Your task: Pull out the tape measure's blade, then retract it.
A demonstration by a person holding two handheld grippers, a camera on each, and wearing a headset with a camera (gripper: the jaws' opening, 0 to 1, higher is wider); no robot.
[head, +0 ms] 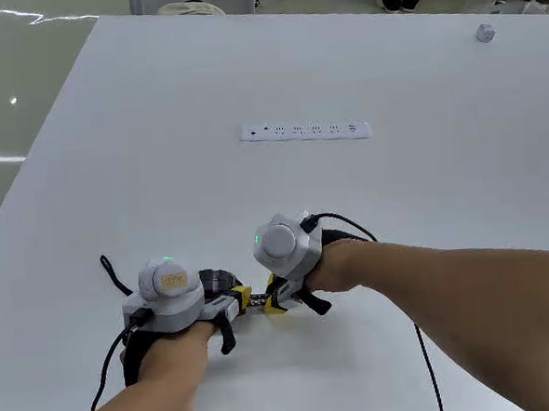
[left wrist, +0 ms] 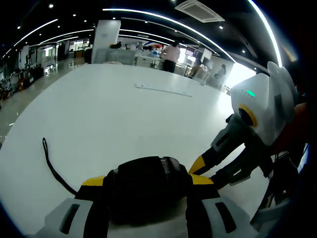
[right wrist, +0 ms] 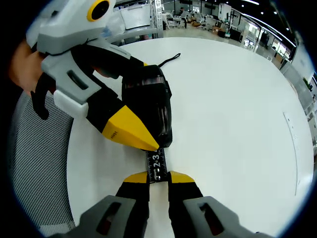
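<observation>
White workbench table [head: 359,70], near edge. My left gripper [left wrist: 147,181] clamps rounded black plastic tape measure case [left wrist: 146,198], jaws narrow around it. My right gripper [right wrist: 157,177] pinches short dark blade strip [right wrist: 156,163] just outside case mouth. I read white digits "2 3" on blade.

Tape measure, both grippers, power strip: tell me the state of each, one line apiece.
left gripper: shut on the tape measure case.
right gripper: shut on the blade.
tape measure case: resting on the table.
blade: a short length out of the case.
power strip: lying flat, apart from both grippers.
</observation>
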